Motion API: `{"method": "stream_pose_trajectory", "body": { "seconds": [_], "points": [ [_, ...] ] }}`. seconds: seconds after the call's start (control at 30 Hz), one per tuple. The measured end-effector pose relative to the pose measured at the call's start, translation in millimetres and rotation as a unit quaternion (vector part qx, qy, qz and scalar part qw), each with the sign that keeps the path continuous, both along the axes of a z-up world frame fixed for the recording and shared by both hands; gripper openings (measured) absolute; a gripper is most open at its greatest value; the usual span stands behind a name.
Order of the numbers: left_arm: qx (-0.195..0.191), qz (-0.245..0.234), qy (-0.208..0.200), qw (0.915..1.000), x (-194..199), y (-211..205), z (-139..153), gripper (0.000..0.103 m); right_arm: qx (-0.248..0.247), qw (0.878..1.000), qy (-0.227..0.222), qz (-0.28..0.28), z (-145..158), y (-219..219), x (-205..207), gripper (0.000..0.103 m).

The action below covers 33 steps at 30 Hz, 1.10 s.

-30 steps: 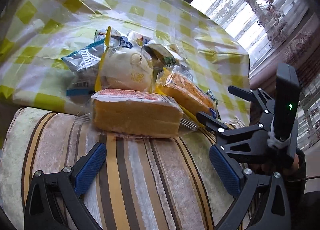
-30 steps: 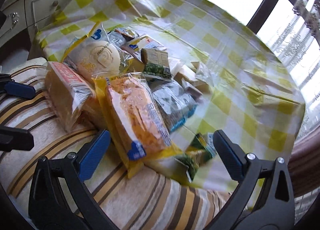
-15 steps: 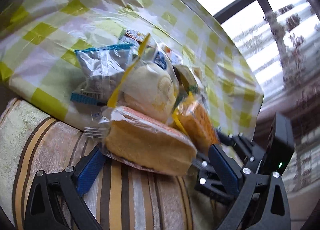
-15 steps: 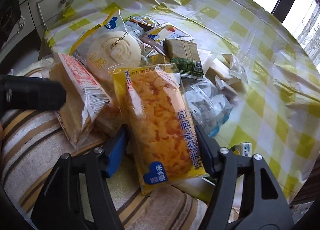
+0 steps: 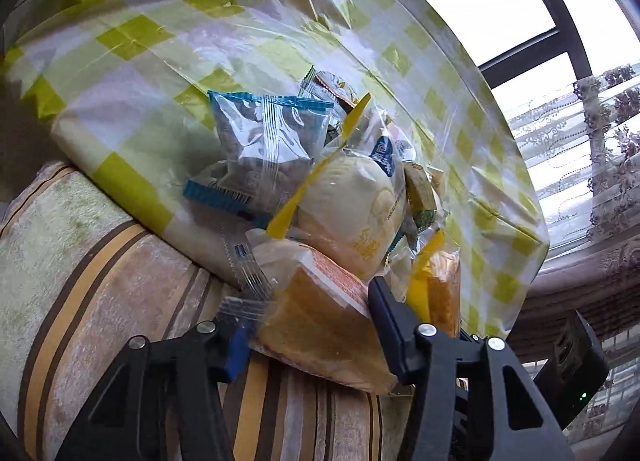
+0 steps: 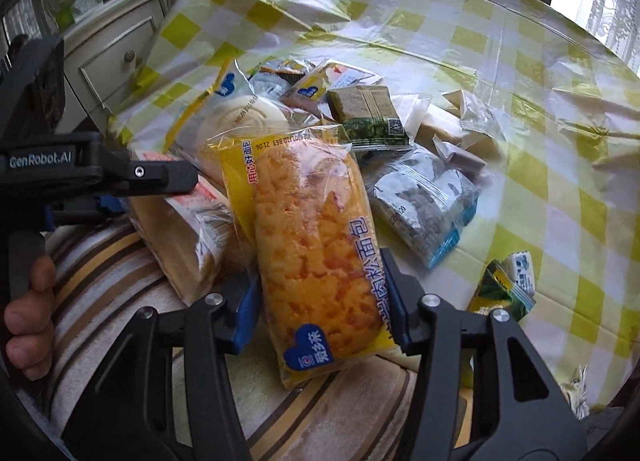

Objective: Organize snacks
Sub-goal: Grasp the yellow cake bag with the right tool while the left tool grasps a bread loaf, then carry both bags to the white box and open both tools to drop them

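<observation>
My left gripper (image 5: 308, 325) is shut on the wrapped sponge cake slice (image 5: 320, 325), which rests on a striped cushion (image 5: 100, 261). That cake also shows in the right wrist view (image 6: 180, 233), with the left gripper (image 6: 120, 181) on it. My right gripper (image 6: 320, 309) is shut on the yellow pork-floss bread packet (image 6: 312, 253), seen edge-on in the left view (image 5: 438, 293). Behind lie a round white bun packet (image 5: 352, 209), (image 6: 244, 121) and a blue-edged clear snack packet (image 5: 264, 149).
A yellow-checked plastic cloth (image 6: 520, 73) covers the round table. On it lie a green snack packet (image 6: 368, 117), a second blue-edged clear packet (image 6: 424, 201), small sweets (image 6: 452, 121) and a small green-white packet (image 6: 508, 285). A white drawer cabinet (image 6: 116, 57) stands at the left.
Both grippers moved forward and closed: the left onto the sponge cake slice, the right onto the yellow bread packet. Both views have swung closer to the pile.
</observation>
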<state>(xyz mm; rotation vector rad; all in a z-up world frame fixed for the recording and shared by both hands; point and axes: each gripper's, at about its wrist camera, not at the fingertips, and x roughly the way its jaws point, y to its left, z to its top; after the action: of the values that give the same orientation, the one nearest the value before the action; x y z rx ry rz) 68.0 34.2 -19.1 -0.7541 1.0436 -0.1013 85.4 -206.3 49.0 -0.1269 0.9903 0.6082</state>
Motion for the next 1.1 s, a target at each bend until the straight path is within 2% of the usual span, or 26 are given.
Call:
{"method": "stream_pose_trajectory", "body": {
  "seconds": [0.37, 0.67, 0.87, 1.0, 1.1],
  "points": [
    [-0.010, 0.017, -0.034, 0.9992, -34.5, -2.5, 26.7, 0.045, 0.049, 0.998, -0.015, -0.031, 18.6, -26.3, -30.3, 0.056],
    [-0.003, -0.026, -0.083, 0.9962, -53.2, -37.1, 66.1, 0.041, 0.085, 0.992, -0.034, -0.081, 40.2, -69.4, -61.9, 0.056],
    [-0.007, -0.104, -0.112, 0.9883, -53.7, -98.0, 87.9, 0.040, 0.090, 0.985, -0.041, -0.141, 47.9, -122.6, -89.4, 0.056],
    [-0.010, -0.180, -0.121, 0.9761, -49.4, -158.7, 94.1, 0.040, 0.077, 0.976, -0.042, -0.198, 48.6, -172.6, -107.1, 0.056],
    [-0.016, -0.241, -0.116, 0.9635, -47.0, -208.3, 91.4, 0.040, 0.058, 0.966, -0.033, -0.251, 40.7, -213.6, -121.4, 0.056]
  ]
}}
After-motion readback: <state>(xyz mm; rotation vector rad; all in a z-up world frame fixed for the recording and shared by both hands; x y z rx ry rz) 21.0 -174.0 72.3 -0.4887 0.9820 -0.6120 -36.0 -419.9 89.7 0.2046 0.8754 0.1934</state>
